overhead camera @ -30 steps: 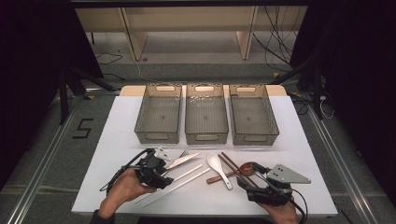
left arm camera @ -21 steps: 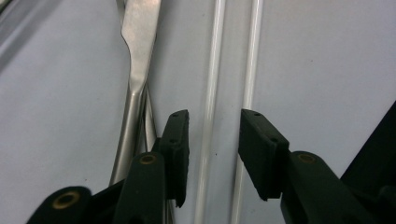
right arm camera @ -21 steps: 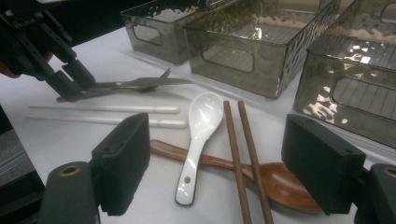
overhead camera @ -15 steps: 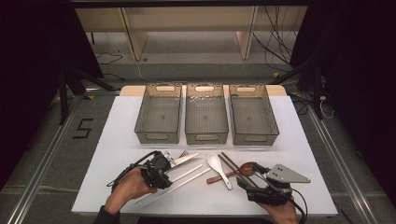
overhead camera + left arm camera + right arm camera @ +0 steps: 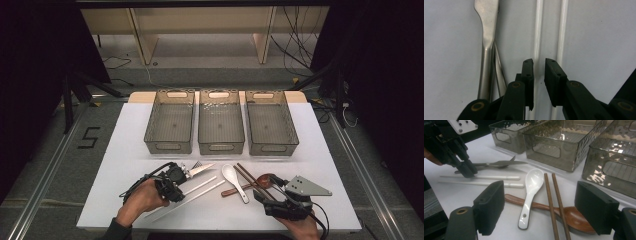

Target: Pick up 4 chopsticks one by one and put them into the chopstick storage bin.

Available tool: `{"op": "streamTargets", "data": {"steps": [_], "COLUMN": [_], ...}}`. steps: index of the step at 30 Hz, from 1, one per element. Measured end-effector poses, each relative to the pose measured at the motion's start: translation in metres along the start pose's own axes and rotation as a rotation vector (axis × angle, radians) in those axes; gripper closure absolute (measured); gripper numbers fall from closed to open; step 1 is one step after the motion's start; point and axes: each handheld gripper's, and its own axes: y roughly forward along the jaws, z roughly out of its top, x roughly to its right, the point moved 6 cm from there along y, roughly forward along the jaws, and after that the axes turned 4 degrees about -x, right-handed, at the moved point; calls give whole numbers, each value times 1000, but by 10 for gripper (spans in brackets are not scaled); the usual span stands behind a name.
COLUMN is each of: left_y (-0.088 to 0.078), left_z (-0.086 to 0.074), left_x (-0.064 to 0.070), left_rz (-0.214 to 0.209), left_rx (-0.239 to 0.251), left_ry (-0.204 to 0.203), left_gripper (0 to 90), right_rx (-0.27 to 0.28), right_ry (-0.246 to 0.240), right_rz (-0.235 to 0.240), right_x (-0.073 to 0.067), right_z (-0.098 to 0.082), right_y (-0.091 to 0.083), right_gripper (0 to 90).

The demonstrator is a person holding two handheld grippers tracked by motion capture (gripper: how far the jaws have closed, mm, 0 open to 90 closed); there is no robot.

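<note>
Chopsticks (image 5: 192, 192), a white pair of thin smooth round rods, lie side by side on the white table (image 5: 125, 150), their long axis slanting from near the person's left hand up toward the middle of the table in the high view. In the left gripper view they run straight away from the camera, and the left gripper (image 5: 539, 65) straddles the left one of the pair; its jaws have just been closing and stand narrow around that stick, with thin gaps beside the pads. Just left of the sticks lie a flat steel knife (image 5: 485, 30) and a fork (image 5: 196, 164), crossing. Farther right rest a glossy white ceramic spoon (image 5: 530, 192), two brown wooden chopsticks (image 5: 555, 200) and a brown wooden spoon (image 5: 574, 218). The right gripper (image 5: 544, 215) hovers wide open above them. Three smoky clear bins (image 5: 220, 127) stand behind.
</note>
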Motion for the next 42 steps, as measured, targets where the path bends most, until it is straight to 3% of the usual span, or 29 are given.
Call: {"op": "streamTargets", "data": {"steps": [3, 10, 15, 29, 42], "left_y": [4, 5, 5, 3, -4], "left_z": [-1, 1, 1, 0, -2], "left_x": [-2, 0, 0, 0, -2], "left_rz": [29, 24, 29, 36, 35], "left_rx": [-29, -27, -41, -25, -12], "left_ry": [3, -4, 19, 61, 53], "left_gripper": [775, 811, 831, 846, 847], "right_rx": [-1, -1, -1, 3, 4], "right_ry": [-1, 2, 4, 2, 4], "right_rz": [0, 2, 3, 2, 0], "right_x": [0, 0, 0, 1, 1], "right_z": [0, 0, 0, 0, 1], "right_y": [0, 0, 0, -1, -2], "right_gripper": [251, 254, 255, 257, 257]}}
